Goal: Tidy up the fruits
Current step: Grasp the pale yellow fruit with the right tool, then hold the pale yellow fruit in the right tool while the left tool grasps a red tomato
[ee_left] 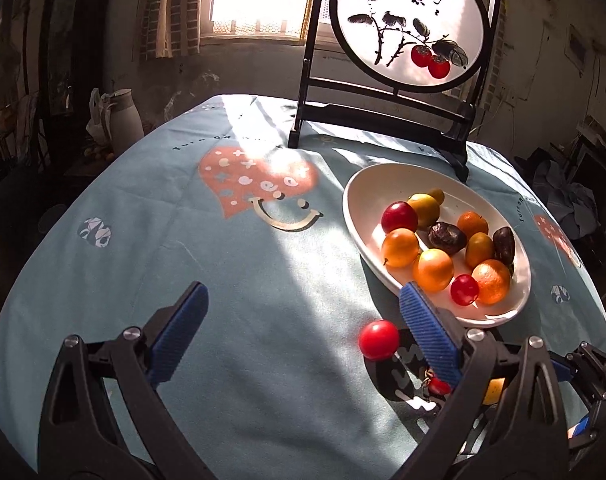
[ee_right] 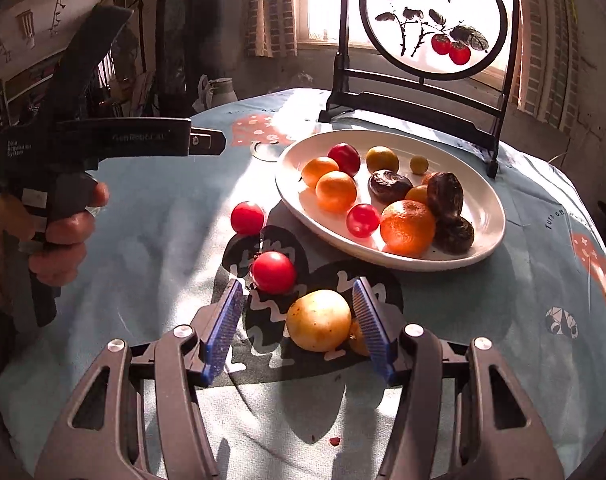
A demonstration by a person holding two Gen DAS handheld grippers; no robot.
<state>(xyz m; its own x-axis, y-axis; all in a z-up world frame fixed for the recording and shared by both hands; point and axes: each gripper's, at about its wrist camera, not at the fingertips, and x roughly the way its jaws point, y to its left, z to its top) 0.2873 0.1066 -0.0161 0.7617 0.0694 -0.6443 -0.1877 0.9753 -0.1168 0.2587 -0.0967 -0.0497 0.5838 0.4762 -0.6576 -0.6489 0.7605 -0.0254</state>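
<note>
A white oval plate (ee_left: 355, 208) (ee_right: 491, 216) holds several small fruits: orange, red, yellow-green and dark brown ones. On the cloth before it lie a red fruit (ee_left: 378, 339) (ee_right: 247, 218), a second red fruit (ee_right: 273, 272) (ee_left: 439, 386) and a pale yellow fruit (ee_right: 318, 320). My right gripper (ee_right: 299, 326) is open, its blue pads around the yellow fruit, with a small orange fruit (ee_right: 359, 340) at the right pad. My left gripper (ee_left: 303, 332) is open and empty above the cloth, left of the plate; its body (ee_right: 115, 140) shows in the right wrist view.
A dark-framed round screen with painted fruit (ee_left: 411, 24) (ee_right: 435, 20) stands behind the plate. The round table has a light blue printed cloth (ee_left: 183, 240) (ee_right: 151, 240). A white jug (ee_left: 123, 120) stands beyond the far left edge. The window behind is bright.
</note>
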